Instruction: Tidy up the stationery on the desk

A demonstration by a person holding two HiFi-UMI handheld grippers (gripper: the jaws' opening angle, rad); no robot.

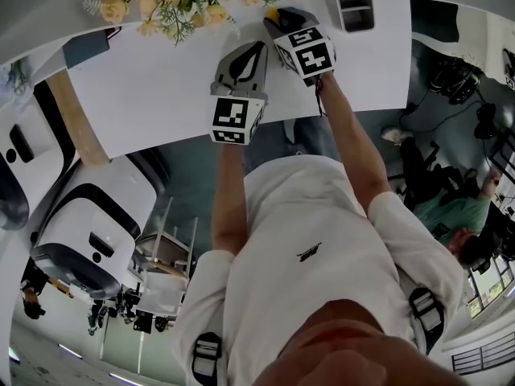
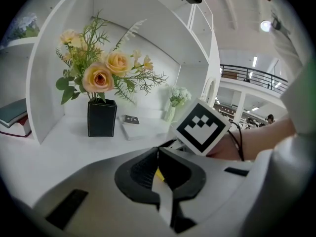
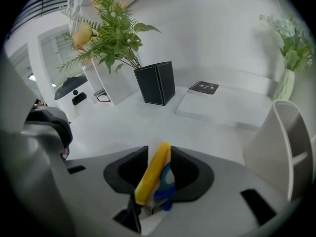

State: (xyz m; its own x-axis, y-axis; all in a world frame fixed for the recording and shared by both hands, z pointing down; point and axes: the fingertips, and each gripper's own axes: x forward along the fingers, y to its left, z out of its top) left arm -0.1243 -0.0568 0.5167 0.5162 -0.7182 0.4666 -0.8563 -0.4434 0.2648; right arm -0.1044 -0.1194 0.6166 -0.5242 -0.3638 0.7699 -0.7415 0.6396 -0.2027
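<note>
My right gripper (image 3: 159, 154) is shut on a yellow-handled stationery item with a blue part (image 3: 153, 174), which sticks up between the jaws. In the head view the right gripper (image 1: 282, 16) hovers over the far part of the white desk (image 1: 161, 95), and the item's yellow end (image 1: 272, 12) shows at its tip. My left gripper (image 2: 158, 158) is shut, just left of and nearer than the right one (image 1: 251, 51). A yellow sliver shows behind its closed jaws. The right gripper's marker cube (image 2: 201, 127) stands just beyond it.
A black vase of flowers (image 3: 157, 83) stands at the back of the desk, also visible in the left gripper view (image 2: 101, 117). A small dark notebook (image 3: 203, 87) lies on a white pad beside it. A white file holder (image 3: 289, 142) is on the right, and a grey organiser (image 1: 354, 6) at the far edge.
</note>
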